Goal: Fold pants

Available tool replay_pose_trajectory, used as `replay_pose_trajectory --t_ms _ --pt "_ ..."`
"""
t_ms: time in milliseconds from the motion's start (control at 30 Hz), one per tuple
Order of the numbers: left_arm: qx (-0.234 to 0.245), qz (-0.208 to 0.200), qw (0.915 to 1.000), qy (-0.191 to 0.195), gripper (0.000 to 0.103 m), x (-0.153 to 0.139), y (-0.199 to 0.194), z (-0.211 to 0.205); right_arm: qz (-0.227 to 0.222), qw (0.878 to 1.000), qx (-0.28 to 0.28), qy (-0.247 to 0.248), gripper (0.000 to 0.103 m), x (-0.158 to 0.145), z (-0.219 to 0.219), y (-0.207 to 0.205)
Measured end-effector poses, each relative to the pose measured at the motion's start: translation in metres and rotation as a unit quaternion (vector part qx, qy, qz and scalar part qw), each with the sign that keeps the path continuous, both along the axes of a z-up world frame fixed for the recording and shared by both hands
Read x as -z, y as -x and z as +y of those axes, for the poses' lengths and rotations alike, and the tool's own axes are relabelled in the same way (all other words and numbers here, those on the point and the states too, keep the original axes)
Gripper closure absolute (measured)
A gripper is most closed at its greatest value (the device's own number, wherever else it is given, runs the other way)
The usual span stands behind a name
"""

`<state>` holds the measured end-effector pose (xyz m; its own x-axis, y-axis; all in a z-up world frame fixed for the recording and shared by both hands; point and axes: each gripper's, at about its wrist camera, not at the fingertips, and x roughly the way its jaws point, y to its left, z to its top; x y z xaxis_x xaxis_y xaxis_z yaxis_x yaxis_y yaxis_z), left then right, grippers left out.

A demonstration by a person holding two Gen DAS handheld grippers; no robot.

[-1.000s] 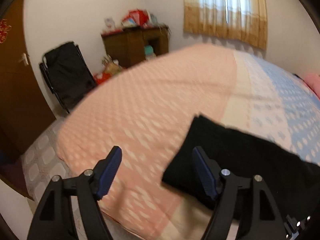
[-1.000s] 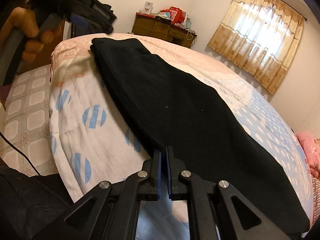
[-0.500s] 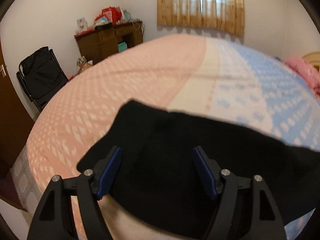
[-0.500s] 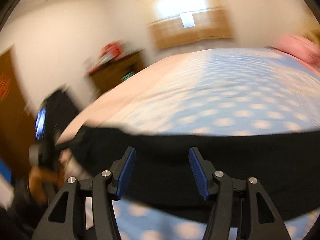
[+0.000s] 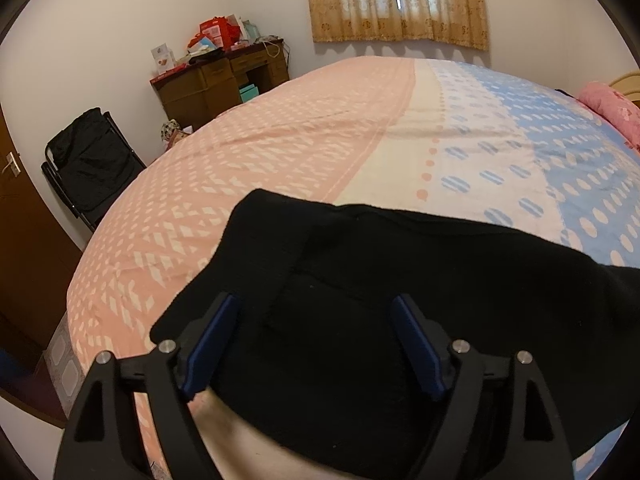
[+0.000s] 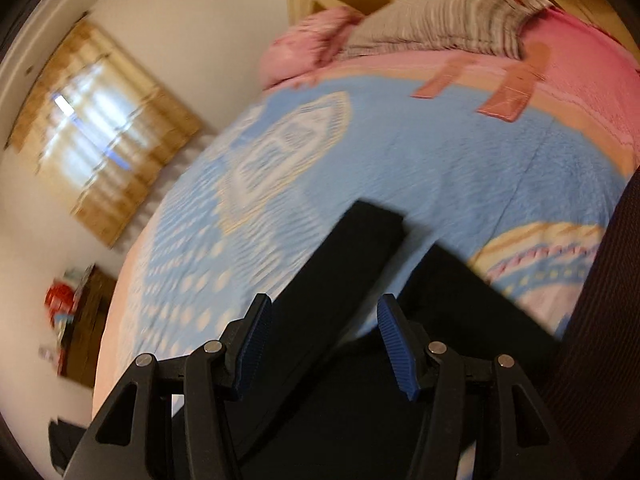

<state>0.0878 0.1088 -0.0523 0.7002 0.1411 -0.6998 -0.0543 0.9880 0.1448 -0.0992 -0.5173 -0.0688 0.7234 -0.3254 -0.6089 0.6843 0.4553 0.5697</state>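
Black pants [image 5: 400,264] lie flat across the near side of the bed [image 5: 280,140]. Their waist end with a back pocket is under my left gripper [image 5: 315,304]. Its jaws are opening and hover just above the cloth, with the pads pressing on nothing. In the blurred, tilted right wrist view the two leg ends of the pants [image 6: 352,248] lie apart on the blue sheet [image 6: 400,152]. My right gripper [image 6: 324,304] stands open over the nearer leg, gripping nothing.
A wooden desk [image 5: 224,80] with clutter and a black folding chair [image 5: 88,168] stand past the bed's left side. A brown door [image 5: 16,240] is at far left. Pink bedding and a striped pillow [image 6: 440,20] lie at the headboard end.
My left gripper moved from beside the pants to over their waist end and opened wider. My right gripper let go of the pants' edge, opened, rolled and swung along to the leg ends.
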Motion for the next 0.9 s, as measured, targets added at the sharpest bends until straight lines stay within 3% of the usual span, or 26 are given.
replay_pose_trajectory --t_ms 133,200,233,300,400,567,700,767,900 --pt "-0.006 0.003 1.0000 -0.005 0.016 0.002 -0.003 -0.004 0.007 0.999 -0.006 -0.038 0.057 0.021 -0.030 -0.013" --pt "-0.010 0.004 0.9999 -0.007 0.015 0.003 -0.004 -0.006 0.018 0.998 -0.012 -0.050 0.074 0.029 -0.033 -0.019" --pt "-0.010 0.004 0.9999 -0.008 0.015 0.003 -0.004 -0.006 0.022 0.999 -0.012 -0.041 0.076 0.029 -0.034 -0.022" --pt "-0.011 0.004 0.9999 -0.009 0.015 0.003 -0.004 -0.006 0.024 0.999 -0.027 -0.035 0.095 0.025 -0.034 -0.027" --pt "-0.010 0.004 0.9999 -0.011 0.014 0.003 -0.004 -0.007 0.013 0.999 -0.041 -0.023 0.096 0.013 -0.032 -0.025" --pt "-0.010 0.003 0.9999 -0.009 0.014 0.003 -0.004 -0.007 -0.036 0.996 -0.080 0.017 0.098 -0.038 -0.011 -0.012" --pt "-0.007 0.002 0.9999 -0.008 0.014 0.002 -0.003 -0.006 -0.080 0.990 -0.117 0.021 0.098 -0.064 0.008 0.018" --pt "-0.005 0.002 1.0000 -0.006 0.014 0.002 -0.003 -0.006 -0.075 0.988 -0.134 0.023 0.098 -0.062 0.013 0.031" --pt "0.001 0.001 1.0000 -0.005 0.014 0.002 -0.003 -0.005 0.005 0.991 -0.135 -0.017 0.098 -0.019 0.001 0.058"
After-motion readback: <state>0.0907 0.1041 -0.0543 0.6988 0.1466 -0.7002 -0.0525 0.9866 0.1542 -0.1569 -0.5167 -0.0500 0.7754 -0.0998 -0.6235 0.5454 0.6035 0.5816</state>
